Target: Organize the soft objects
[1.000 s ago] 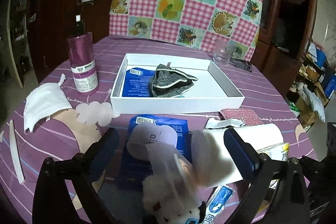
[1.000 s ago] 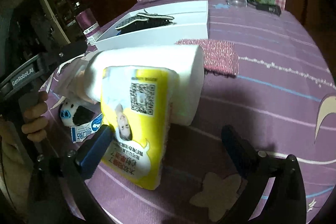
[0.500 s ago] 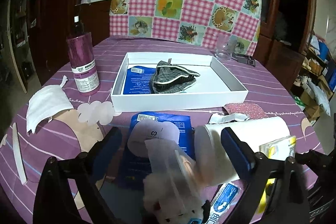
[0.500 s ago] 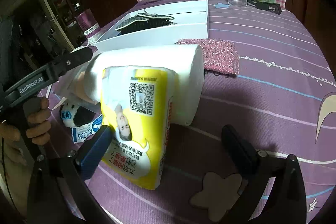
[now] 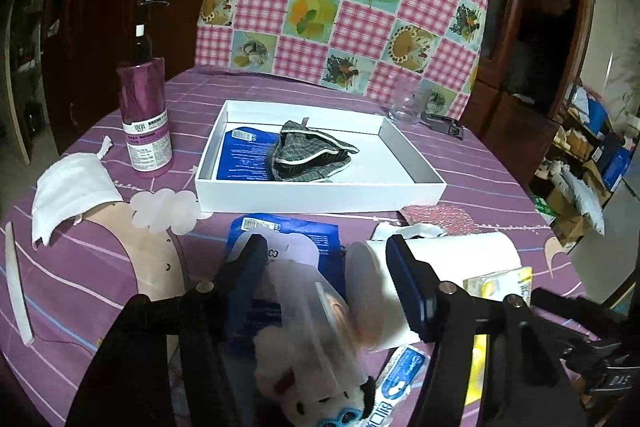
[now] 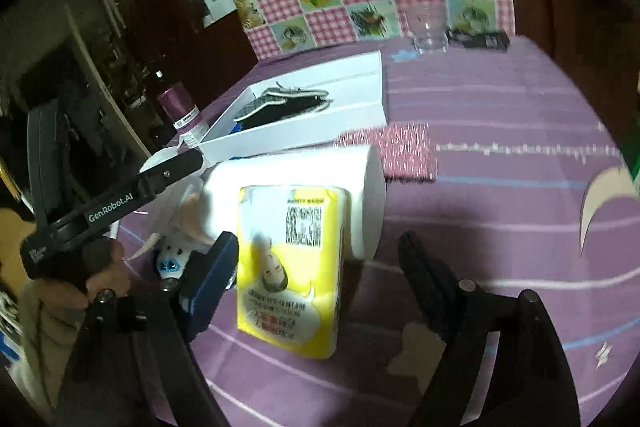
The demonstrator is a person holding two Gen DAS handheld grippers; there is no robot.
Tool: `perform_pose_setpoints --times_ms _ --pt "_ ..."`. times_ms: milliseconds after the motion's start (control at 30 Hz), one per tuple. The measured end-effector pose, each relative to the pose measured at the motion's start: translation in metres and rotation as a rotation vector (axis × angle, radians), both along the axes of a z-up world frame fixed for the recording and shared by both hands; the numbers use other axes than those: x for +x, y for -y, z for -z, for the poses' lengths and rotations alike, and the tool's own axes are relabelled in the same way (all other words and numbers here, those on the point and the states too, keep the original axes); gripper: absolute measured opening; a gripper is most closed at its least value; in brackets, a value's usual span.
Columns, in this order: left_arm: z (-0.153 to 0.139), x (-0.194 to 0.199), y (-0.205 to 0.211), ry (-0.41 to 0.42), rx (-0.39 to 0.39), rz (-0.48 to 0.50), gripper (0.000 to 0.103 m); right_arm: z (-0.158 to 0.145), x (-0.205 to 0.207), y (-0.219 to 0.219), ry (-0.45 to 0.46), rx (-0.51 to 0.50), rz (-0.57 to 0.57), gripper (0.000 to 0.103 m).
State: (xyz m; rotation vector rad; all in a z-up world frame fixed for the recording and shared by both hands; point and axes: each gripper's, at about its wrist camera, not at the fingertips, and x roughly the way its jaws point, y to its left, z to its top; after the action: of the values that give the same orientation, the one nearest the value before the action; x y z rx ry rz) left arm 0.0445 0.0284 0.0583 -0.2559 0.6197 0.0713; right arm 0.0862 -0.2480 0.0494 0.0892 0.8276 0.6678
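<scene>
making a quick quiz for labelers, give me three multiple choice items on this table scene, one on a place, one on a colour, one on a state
1. Where does the grey plaid cloth lie?
A. in the white box
B. on the paper roll
C. beside the glass

2. What colour is the tissue pack's wrapper?
A. green
B. yellow
C. red

3. How does the clear glass stand?
A. tipped on its side
B. upside down in the box
C. upright beyond the box

Answers:
1. A, the cloth sits inside the box walls, partly over a blue packet.
2. B, the wrapper is bright yellow with a printed code.
3. C, it stands upright on the purple tablecloth past the box's far corner.
</scene>
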Motion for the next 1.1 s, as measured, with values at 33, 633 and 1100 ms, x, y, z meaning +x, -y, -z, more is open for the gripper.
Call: perform_pose_setpoints --times_ms 33,633,1100 --pt "0.0 0.0 0.001 0.0 -0.006 0.011 0.047 0.001 -0.001 -0.001 -0.01 -0.005 -0.001 0.073" --pt "-0.005 -0.006 0.009 0.049 0.105 0.005 0.021 0.004 -0.002 0.0 -0.065 0.03 -0.07 0.018" --pt "-0.009 -0.009 0.001 0.071 0.023 0.031 0.041 -0.019 -0.015 0.01 0.021 0.169 -0.104 0.015"
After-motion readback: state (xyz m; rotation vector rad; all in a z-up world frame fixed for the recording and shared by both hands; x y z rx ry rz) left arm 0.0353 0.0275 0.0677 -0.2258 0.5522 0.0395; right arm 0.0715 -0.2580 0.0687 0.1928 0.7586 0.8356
